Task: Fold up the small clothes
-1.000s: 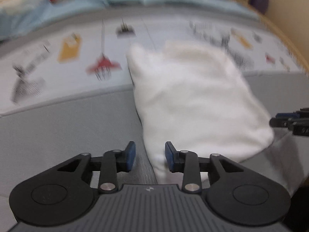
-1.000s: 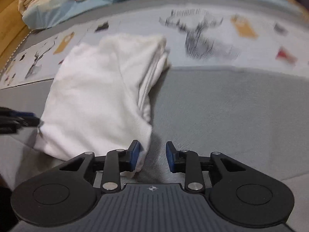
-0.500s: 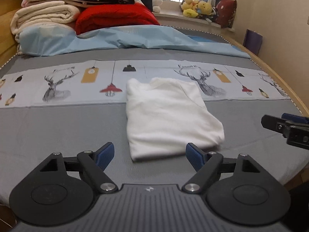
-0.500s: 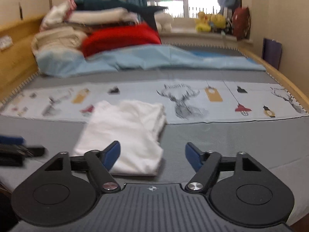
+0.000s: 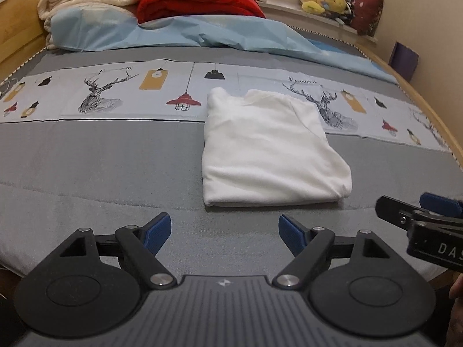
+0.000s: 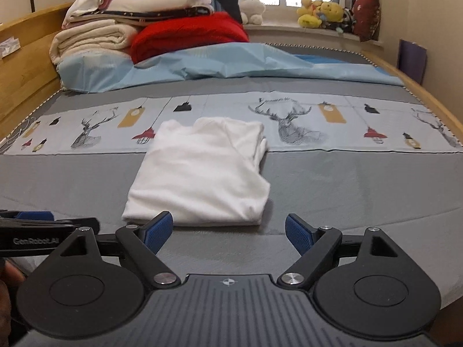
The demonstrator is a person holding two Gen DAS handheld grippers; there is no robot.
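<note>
A white garment (image 5: pixel 269 150) lies folded into a rough rectangle on the grey bed cover (image 5: pixel 101 167), its far end over the printed band. In the right wrist view the same garment (image 6: pixel 202 173) sits just ahead and left of centre. My left gripper (image 5: pixel 225 230) hangs open over the bed in front of the garment's near edge, with nothing between its blue pads. My right gripper (image 6: pixel 228 228) is open too, just short of that near edge, and empty. The right gripper's tip (image 5: pixel 416 211) shows at the right edge of the left wrist view.
A stack of folded blankets (image 6: pixel 95 37) and a red cushion (image 6: pixel 188 34) fill the head of the bed, behind a light blue sheet (image 6: pixel 231 63). Soft toys (image 6: pixel 318 14) line the windowsill. A wooden bed frame (image 5: pixel 428 115) curves along the right side.
Both grippers opened wide, let go of the garment's near edge and drew back and up. The garment now lies flat and folded on the bed.
</note>
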